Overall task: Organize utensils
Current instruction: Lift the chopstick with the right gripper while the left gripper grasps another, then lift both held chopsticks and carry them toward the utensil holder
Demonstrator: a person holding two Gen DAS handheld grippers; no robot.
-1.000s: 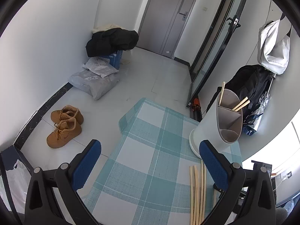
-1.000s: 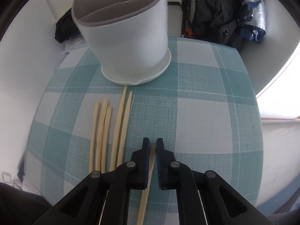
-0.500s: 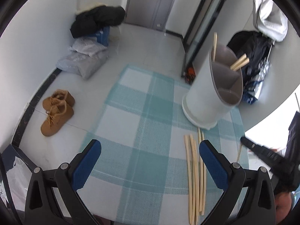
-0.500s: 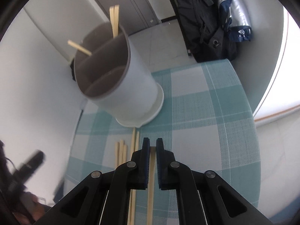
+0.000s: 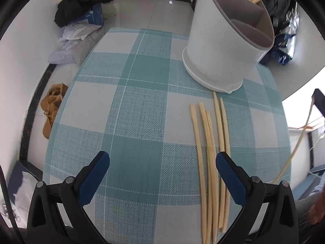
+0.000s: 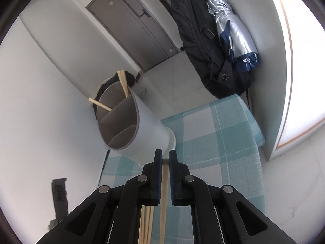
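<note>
moved: right gripper [image 6: 165,156] raised off table | jaws clamped on chopstick [image 6: 163,193] | left gripper [image 5: 162,160] jaws apart, empty

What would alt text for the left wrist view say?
The open left gripper hovers over a teal checked tablecloth, beside five loose chopsticks. Behind them stands a white holder with chopsticks in a far compartment; a jacket and shoes lie on the floor.

Bright daylight from right – blown-out glare, fisheye-bent edges, sharp focus.
</note>
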